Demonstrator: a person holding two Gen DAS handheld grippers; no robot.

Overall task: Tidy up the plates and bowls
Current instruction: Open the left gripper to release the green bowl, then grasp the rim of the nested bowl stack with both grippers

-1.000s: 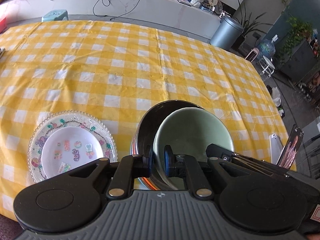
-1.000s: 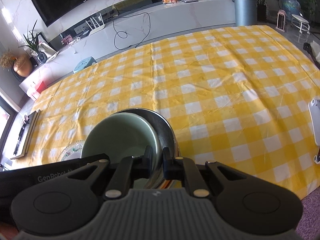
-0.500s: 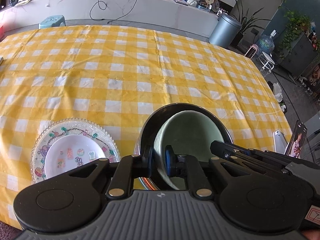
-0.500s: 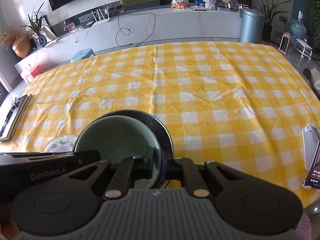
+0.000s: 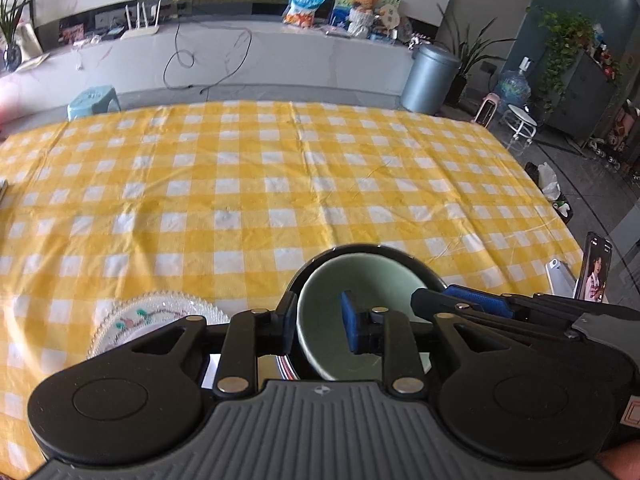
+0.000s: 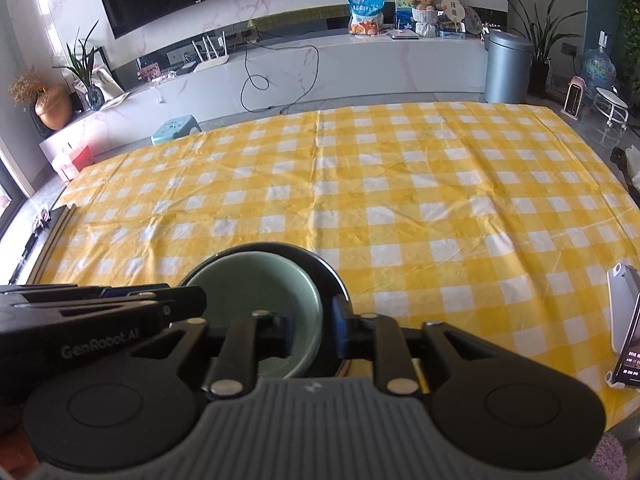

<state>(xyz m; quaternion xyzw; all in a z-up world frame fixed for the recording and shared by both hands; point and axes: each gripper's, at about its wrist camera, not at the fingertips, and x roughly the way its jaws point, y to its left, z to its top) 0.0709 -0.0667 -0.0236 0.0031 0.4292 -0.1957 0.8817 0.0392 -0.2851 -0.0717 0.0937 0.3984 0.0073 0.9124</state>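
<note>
Between both sets of tongs: green bowl (image 5: 368, 280) nested inside dark bowl (image 5: 420, 268) on the yellow-check tabletop (image 5: 280, 184). Left tongs (image 5: 318, 326) have just been opening; pads straddle the green bowl's left rim, gap visible, no grip. Right tongs (image 6: 310, 330) likewise just opened, straddling its right rim, not pressing. Patterned glass plate (image 5: 160, 312) sits just left of left tongs. Phone (image 6: 630, 340) propped off to the right.
</note>
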